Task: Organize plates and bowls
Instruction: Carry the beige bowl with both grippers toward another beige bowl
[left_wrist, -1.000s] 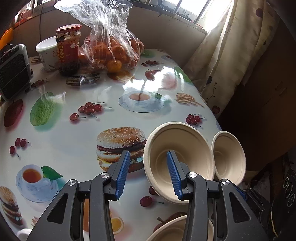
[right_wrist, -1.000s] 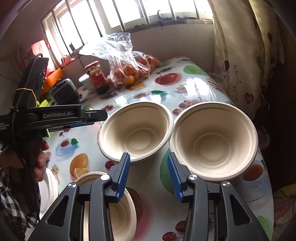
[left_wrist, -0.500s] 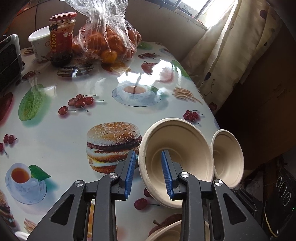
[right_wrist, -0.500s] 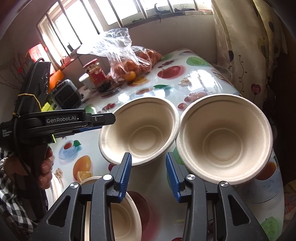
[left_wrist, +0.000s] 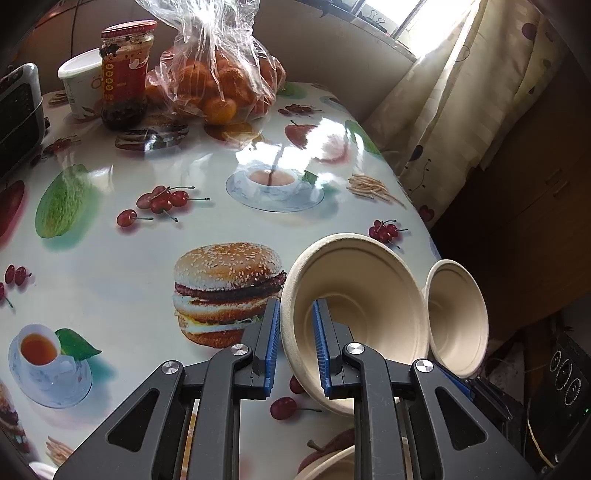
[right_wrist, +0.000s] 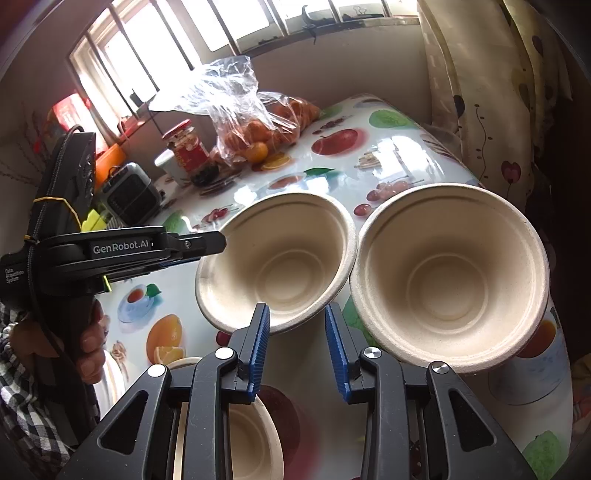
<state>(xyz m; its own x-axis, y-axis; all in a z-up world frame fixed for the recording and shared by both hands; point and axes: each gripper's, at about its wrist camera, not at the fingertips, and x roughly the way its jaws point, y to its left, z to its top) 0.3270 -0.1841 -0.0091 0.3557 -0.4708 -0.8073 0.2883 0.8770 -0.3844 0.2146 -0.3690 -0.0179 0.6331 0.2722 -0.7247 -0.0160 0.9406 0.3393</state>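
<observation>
bowl (left_wrist: 362, 295) rim between left gripper (left_wrist: 295, 347) fingers; right gripper (right_wrist: 297, 350) spread, holding nothing.

Place: a home dining corner.
Worktop (left_wrist: 110, 258): food-print oilcloth.
Signs: bagged oranges (left_wrist: 218, 81), sauce jar (left_wrist: 125, 74), patterned curtain (left_wrist: 461, 103), barred window (right_wrist: 229, 33).

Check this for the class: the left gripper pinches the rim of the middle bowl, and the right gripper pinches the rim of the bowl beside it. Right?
Half right. The left gripper does pinch the middle bowl by its rim. The right gripper is open and holds nothing; the bowl beside it sits untouched, as the right wrist view shows.
</observation>
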